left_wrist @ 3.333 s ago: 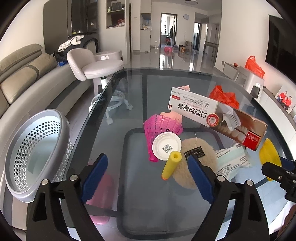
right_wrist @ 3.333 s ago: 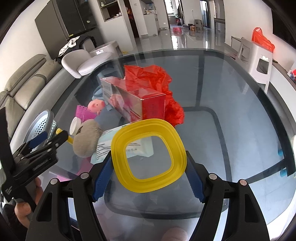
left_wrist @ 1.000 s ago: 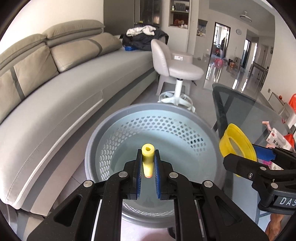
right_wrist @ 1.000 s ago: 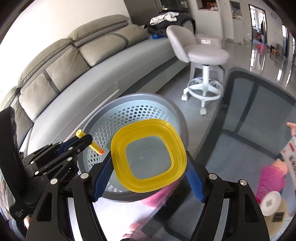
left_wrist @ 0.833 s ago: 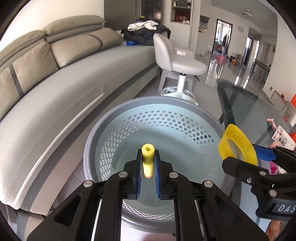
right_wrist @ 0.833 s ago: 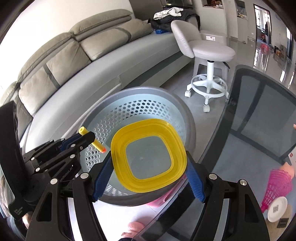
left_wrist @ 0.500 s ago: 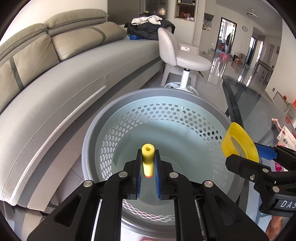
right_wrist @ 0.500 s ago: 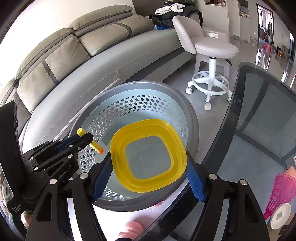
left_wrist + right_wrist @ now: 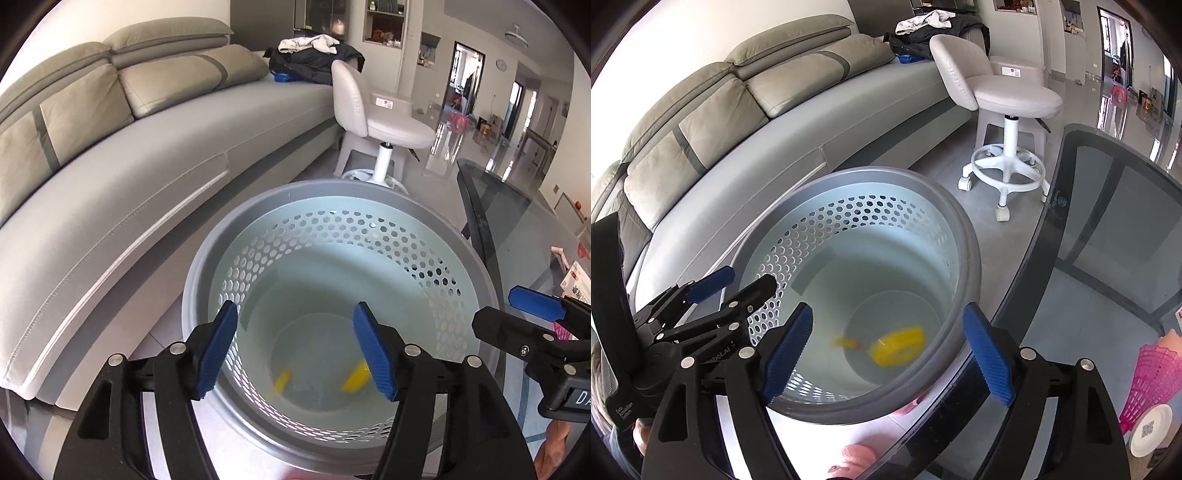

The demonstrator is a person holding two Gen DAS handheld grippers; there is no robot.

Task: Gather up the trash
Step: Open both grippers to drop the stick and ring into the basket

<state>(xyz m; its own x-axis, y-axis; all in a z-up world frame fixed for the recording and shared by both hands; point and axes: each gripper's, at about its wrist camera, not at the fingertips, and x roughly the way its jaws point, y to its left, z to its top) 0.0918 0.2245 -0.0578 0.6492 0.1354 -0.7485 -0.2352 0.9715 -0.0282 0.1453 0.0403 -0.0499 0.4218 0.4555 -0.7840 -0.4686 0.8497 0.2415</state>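
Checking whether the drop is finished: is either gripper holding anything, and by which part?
Nothing is held. Left gripper and right gripper are open; two yellow pieces are inside the bin.

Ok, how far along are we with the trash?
Done: two yellow pieces, the yellow lid and the foam tube, are blurred at the bottom of the grey bin. In hand: nothing; the left hand-held gripper and right hand-held gripper are open above it. Left: the pink shuttlecock and white disc remain on the glass table.
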